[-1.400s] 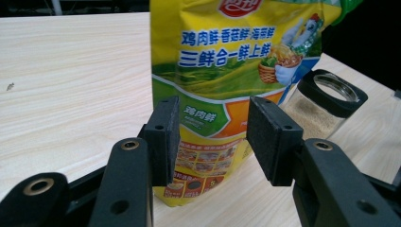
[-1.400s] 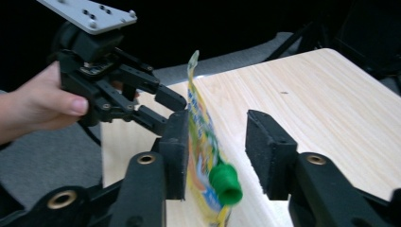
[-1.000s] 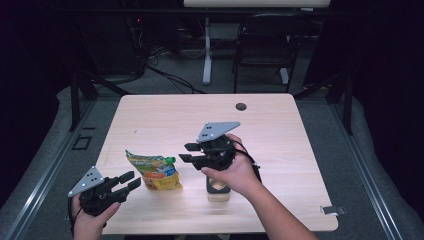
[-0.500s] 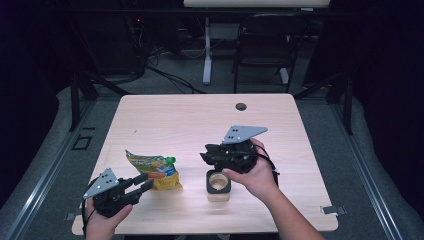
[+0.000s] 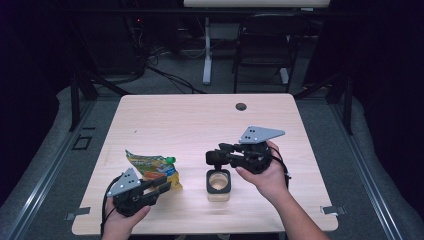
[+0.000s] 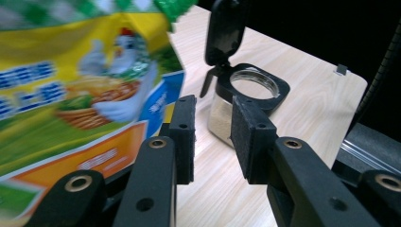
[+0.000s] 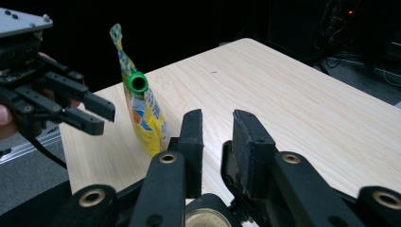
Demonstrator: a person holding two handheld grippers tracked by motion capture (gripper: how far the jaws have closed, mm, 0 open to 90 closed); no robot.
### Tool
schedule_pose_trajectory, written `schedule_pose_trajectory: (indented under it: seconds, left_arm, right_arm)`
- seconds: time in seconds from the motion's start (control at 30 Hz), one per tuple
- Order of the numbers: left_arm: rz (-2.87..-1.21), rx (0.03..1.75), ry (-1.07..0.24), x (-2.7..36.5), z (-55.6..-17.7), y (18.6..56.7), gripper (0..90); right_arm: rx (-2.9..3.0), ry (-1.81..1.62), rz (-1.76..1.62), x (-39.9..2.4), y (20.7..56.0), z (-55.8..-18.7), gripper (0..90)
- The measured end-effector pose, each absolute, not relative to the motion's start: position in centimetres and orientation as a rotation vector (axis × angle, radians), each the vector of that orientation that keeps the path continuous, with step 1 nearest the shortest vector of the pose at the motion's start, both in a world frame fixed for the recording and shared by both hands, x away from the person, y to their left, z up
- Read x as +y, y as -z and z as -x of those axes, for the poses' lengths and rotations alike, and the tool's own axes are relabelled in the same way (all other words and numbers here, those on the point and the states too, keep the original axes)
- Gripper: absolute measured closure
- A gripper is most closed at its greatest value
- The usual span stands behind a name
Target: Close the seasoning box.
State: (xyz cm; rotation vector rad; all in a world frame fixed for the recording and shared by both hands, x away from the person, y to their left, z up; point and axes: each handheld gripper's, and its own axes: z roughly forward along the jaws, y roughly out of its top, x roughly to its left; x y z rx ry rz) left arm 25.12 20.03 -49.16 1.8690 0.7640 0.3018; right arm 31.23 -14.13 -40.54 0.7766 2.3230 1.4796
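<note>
A yellow and green spouted pouch (image 5: 151, 167) stands on the wooden table (image 5: 200, 120) at front left. To its right stands a small glass jar (image 5: 219, 183) with its black flip lid (image 6: 226, 28) raised. My left gripper (image 5: 164, 184) is at the pouch's near right corner. Its jaws have just been closing, and they stand open with nothing between them (image 6: 213, 137). My right gripper (image 5: 223, 151) hovers just above the jar, pointing left at the pouch (image 7: 142, 118). Its jaws have also been closing, and the gap (image 7: 217, 142) between them is empty.
A round cable hole (image 5: 241, 106) sits near the table's far edge. Chairs and a desk leg (image 5: 207, 50) stand in the dark behind. The floor drops away on all sides of the table.
My right gripper has moved right, uncovering the jar. My left gripper has moved right, up to the pouch. Both pairs of jaws have narrowed.
</note>
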Motion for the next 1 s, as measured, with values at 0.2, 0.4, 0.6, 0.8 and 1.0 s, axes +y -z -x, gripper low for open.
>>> schedule_pose_trajectory:
  seconds: [0.2, 0.4, 0.6, 0.8, 1.0]
  left_arm:
    - [-1.897, 0.733, -0.275, 18.3, -25.4, 49.4, 75.3]
    - [-1.902, 0.723, -0.268, 17.5, -25.8, 49.8, 79.2]
    - [-1.912, 0.724, -0.258, 16.8, -26.2, 50.4, 82.4]
    - [-1.910, 0.722, -0.262, 16.8, -26.2, 50.9, 85.9]
    - [-1.913, 0.718, -0.262, 17.0, -26.3, 51.1, 89.3]
  right_arm:
    - [2.306, -1.454, -0.809, -14.7, 40.9, -31.6, 80.4]
    - [2.302, -1.441, -0.819, -15.0, 41.2, -31.8, 83.1]
    - [2.287, -1.410, -0.867, -15.6, 42.0, -32.7, 87.1]
    - [2.273, -1.387, -0.910, -15.9, 42.7, -33.7, 90.0]
    - [2.269, -1.361, -0.949, -15.9, 43.4, -34.8, 90.0]
